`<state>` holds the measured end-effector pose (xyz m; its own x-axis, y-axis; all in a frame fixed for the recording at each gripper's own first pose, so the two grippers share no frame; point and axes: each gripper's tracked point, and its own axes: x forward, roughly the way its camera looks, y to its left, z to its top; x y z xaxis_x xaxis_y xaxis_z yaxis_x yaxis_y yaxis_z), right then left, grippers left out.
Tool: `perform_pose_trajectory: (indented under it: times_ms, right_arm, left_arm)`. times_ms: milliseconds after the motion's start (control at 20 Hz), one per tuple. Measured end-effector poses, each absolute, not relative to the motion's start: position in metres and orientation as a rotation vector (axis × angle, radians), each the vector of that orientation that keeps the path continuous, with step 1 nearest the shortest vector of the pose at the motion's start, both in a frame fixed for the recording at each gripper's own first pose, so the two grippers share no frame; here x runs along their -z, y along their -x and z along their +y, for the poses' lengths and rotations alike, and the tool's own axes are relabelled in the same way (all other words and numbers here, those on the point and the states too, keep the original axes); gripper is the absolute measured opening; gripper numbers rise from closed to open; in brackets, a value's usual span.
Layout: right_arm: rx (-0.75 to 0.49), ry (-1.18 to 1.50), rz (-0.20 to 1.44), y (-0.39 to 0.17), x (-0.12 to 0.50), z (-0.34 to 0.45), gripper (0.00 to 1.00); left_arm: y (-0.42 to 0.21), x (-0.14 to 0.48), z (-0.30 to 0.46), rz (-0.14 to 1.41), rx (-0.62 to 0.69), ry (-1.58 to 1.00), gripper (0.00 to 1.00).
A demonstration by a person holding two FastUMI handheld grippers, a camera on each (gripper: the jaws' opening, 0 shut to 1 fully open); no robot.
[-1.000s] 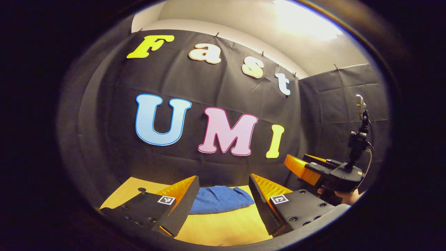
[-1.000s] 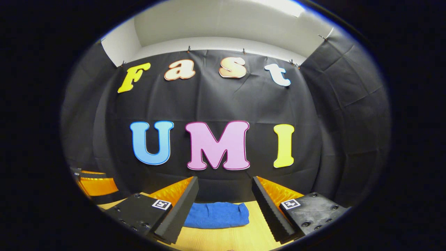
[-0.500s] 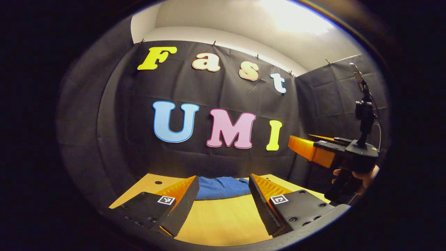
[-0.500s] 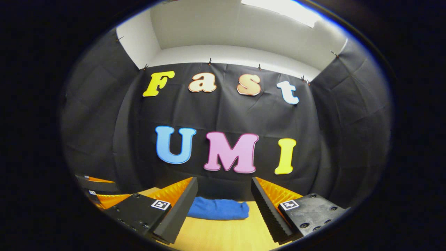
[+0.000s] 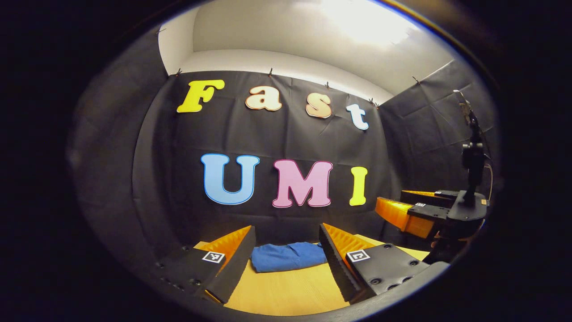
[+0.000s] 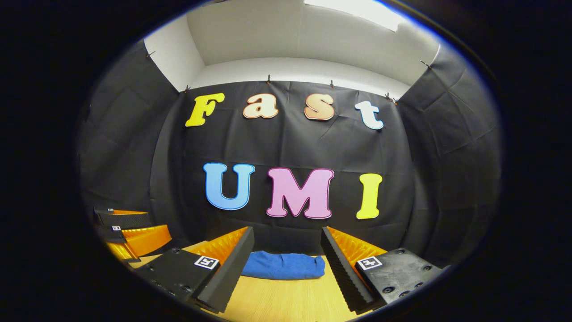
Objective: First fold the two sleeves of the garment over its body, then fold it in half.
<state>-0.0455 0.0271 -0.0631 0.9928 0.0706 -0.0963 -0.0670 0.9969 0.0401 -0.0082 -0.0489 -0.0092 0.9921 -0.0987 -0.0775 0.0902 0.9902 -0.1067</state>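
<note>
Blue garment: a soft blue cloth garment (image 5: 288, 256) is seen folded into a compact bundle, lying flat on the pale wooden counter (image 5: 290, 290) near its far edge, just before the black cloth wall (image 5: 286, 129). In the right gripper view the same bundle (image 6: 283, 265) is seen as a low, wide roll on the counter (image 6: 286, 304).
Left tool: the left tool (image 5: 283, 259) is held level and raised above the counter, aimed at the wall; its two fingers are spread wide, with nothing between them, and the garment is framed in the gap well beyond the tips.
Right tool: the right tool (image 6: 286, 264) is held in a like pose, level and clear of the counter, fingers spread wide and touching nothing; the garment is seen beyond the gap.
Right tool from the left gripper view: it (image 5: 404, 212) is seen at the right side, level and pointing toward the middle of the booth, well apart from the garment; a dark mast rises from its body.
Hand: only a small part of the hand (image 5: 451, 239) under that tool is visible; its grip cannot be made out.
Left tool from the right gripper view: it (image 6: 129, 232) is seen at the left edge, off the counter.
</note>
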Motion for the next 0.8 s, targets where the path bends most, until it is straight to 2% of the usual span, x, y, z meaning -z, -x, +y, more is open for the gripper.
perform_pose_trajectory:
  times_ms: [300,350,400,800]
  right_arm:
    - [-0.036,-0.029,0.092,0.049,0.056,0.011,0.96]
    - [-0.031,-0.018,0.095,0.050,0.057,0.009,0.99]
    - [-0.027,-0.011,0.096,0.051,0.058,0.006,0.95]
    - [0.008,-0.055,0.131,0.057,0.066,0.003,0.96]
  left_arm:
    - [0.003,0.007,-0.053,0.080,0.083,0.147,0.81]
    - [0.003,0.006,-0.052,0.080,0.082,0.150,0.81]
    - [0.004,0.006,-0.050,0.082,0.079,0.153,0.81]
    - [0.003,0.011,-0.034,0.093,0.053,0.154,0.81]
